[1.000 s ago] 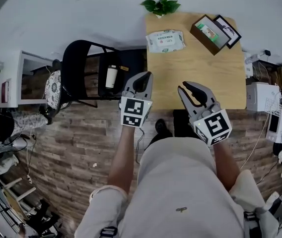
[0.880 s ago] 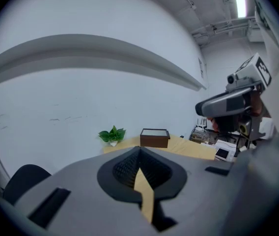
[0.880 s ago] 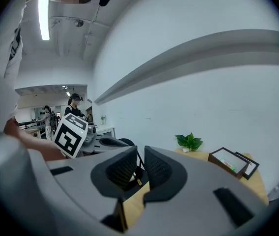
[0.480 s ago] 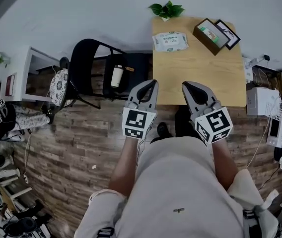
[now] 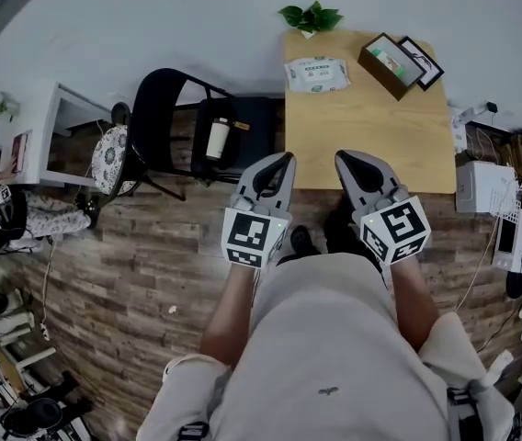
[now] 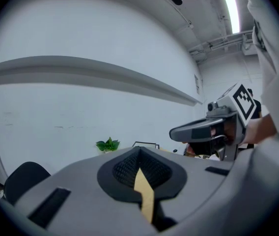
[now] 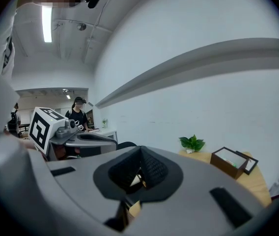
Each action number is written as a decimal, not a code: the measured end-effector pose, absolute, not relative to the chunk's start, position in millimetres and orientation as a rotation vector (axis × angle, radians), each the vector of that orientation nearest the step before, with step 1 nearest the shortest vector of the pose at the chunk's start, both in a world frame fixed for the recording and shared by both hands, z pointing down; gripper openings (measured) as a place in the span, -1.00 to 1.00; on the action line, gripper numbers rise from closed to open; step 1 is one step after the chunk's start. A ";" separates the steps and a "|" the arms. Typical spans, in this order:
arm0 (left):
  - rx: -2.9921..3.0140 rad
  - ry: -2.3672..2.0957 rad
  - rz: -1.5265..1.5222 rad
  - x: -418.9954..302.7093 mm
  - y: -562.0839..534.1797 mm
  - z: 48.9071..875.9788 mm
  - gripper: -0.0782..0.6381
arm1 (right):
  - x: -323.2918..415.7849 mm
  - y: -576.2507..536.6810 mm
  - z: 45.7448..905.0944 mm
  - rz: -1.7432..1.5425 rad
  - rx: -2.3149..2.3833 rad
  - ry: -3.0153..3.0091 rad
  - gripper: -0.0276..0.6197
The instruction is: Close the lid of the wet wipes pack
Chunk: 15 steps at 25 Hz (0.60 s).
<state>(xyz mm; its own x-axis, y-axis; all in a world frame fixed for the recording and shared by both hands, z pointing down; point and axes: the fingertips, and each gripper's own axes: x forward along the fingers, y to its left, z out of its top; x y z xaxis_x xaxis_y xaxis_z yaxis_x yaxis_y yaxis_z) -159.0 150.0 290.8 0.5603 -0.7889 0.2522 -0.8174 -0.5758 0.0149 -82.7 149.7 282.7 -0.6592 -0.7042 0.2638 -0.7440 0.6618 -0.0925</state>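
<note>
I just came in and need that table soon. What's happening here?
A person stands at the near edge of the wooden table, holding a gripper in each hand. The left gripper and right gripper are both shut and empty, held near that edge. The wet wipes pack lies untouched at the far end, beside a plant. Its lid is too small to make out.

The wet wipes pack (image 5: 316, 74) lies upper centre on the wooden table (image 5: 371, 141). The left gripper (image 5: 282, 160) and right gripper (image 5: 343, 159) hover mid-frame at its near edge, jaws together.
</note>
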 end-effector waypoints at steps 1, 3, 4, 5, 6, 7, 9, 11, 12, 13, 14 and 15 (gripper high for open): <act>2.660 -1.377 0.324 -159.2 151.2 290.2 -0.76 | -82.6 150.8 282.8 0.287 1.181 -2.673 -0.91; 2.655 -1.371 0.319 -158.5 152.4 289.6 -0.76 | -81.8 150.8 283.1 0.295 1.183 -2.672 -0.92; 2.652 -1.367 0.318 -157.7 152.3 289.1 -0.76 | -81.2 150.1 283.6 0.300 1.185 -2.671 -0.91; 2.652 -1.363 0.316 -156.8 152.0 288.6 -0.76 | -80.6 149.5 284.3 0.306 1.187 -2.669 -0.92; 2.652 -1.358 0.313 -155.7 151.8 288.1 -0.76 | -79.9 149.0 284.9 0.312 1.190 -2.667 -0.92; 2.653 -1.354 0.309 -154.5 151.5 287.6 -0.76 | -79.1 148.7 285.2 0.317 1.192 -2.665 -0.92; 2.655 -1.348 0.304 -151.9 150.2 286.9 -0.76 | -76.8 148.5 284.9 0.318 1.197 -2.659 -0.92; 2.656 -1.340 0.304 -147.9 147.7 286.3 -0.76 | -72.8 147.3 283.9 0.317 1.201 -2.654 -0.92; 2.657 -1.336 0.304 -145.4 146.2 285.9 -0.76 | -70.5 146.5 283.4 0.318 1.204 -2.652 -0.92; 2.659 -1.333 0.305 -143.1 144.7 285.7 -0.76 | -68.1 145.5 283.3 0.319 1.206 -2.650 -0.92; 2.661 -1.330 0.305 -140.8 143.1 285.7 -0.76 | -65.8 144.4 283.6 0.320 1.207 -2.647 -0.92; 2.662 -1.327 0.305 -138.8 141.5 285.9 -0.76 | -63.9 143.3 284.2 0.320 1.208 -2.645 -0.92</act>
